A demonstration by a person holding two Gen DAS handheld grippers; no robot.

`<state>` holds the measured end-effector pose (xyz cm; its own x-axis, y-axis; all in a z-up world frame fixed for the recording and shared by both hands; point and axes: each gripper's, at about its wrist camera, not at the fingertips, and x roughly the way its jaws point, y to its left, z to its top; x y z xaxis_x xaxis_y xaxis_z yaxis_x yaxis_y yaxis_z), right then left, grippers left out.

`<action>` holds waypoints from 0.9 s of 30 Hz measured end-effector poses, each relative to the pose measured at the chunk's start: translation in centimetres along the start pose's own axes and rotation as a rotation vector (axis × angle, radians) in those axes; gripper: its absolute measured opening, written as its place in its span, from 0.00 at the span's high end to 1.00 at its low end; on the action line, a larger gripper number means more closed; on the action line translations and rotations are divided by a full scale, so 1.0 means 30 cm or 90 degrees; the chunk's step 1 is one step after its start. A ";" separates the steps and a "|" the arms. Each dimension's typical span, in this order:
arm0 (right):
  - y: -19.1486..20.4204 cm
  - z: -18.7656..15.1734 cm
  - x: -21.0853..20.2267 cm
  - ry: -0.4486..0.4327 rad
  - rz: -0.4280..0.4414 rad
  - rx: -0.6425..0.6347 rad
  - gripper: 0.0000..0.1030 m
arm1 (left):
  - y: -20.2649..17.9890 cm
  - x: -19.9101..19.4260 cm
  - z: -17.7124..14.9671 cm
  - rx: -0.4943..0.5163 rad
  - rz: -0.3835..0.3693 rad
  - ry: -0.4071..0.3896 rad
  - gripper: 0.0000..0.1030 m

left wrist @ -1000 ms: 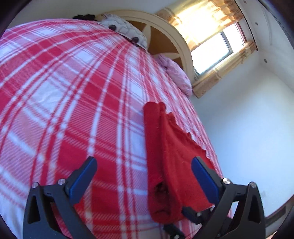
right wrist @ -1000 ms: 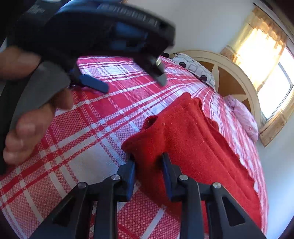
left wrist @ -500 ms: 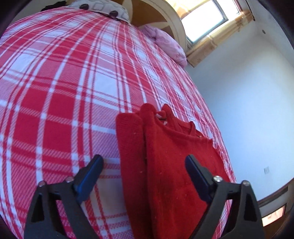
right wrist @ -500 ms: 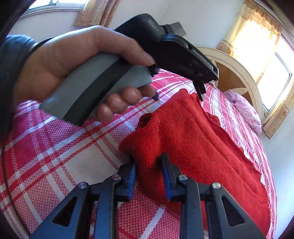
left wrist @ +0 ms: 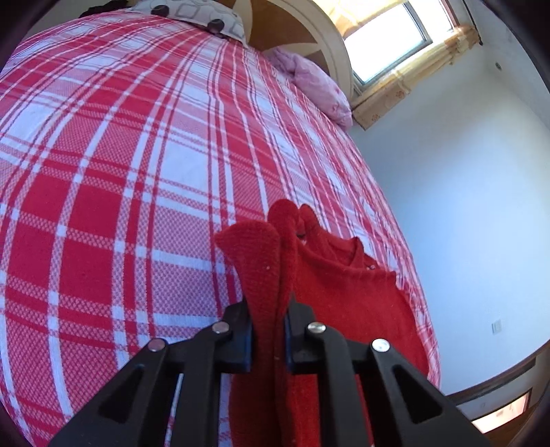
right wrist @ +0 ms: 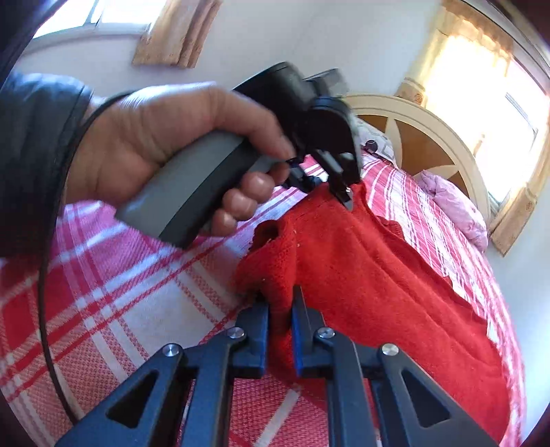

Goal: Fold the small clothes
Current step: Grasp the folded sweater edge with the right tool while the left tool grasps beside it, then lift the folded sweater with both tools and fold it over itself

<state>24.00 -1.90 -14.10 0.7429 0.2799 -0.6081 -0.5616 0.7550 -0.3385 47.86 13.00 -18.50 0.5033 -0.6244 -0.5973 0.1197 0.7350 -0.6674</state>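
Your left tongs are clamped tight on a raised fold of the red sweater, the knit pinched between both pads and standing up in a narrow ridge ahead of them. Beyond that ridge a flap of the same sweater curls over, and the neckline lies just to the right of it. The rest of the sweater spreads flat to the right of these tongs and runs back beneath them, resting on the red-and-white plaid bed. Your right tongs are closing, with the near corner of the sweater gripped between their blue pads; the cloth bunches up just ahead of them and slopes away to the right. In the right wrist view your left hand, in a dark sleeve, holds the grey handle of the left tongs ahead and to the left of the right tongs, their tips touching the far edge of the sweater. Both grips therefore sit on the same left-hand edge of the garment, one near and one far. Far ahead of both tongs stand a cream headboard, a patterned pillow and a pink pillow, well apart from the sweater. A curtained window lies beyond the headboard, a white wall to the right.
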 end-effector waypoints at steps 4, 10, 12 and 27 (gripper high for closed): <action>-0.077 -0.005 -0.057 -0.027 0.041 0.087 0.90 | -0.059 -0.029 0.012 0.003 -0.005 -0.010 0.87; -0.165 -0.031 -0.111 -0.049 0.075 0.171 0.90 | -0.133 -0.021 0.024 0.006 -0.006 -0.021 0.87; -0.189 -0.040 -0.129 -0.055 0.082 0.188 0.90 | -0.157 -0.022 0.030 0.011 -0.011 -0.026 0.87; -0.468 -0.155 -0.241 -0.082 0.108 0.344 0.93 | -0.434 0.016 0.031 0.097 0.004 -0.040 0.87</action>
<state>24.82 -17.27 -8.29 0.7160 0.4679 -0.5181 -0.4361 0.8793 0.1914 47.34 3.39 -9.68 0.5560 -0.6058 -0.5691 0.2425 0.7731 -0.5860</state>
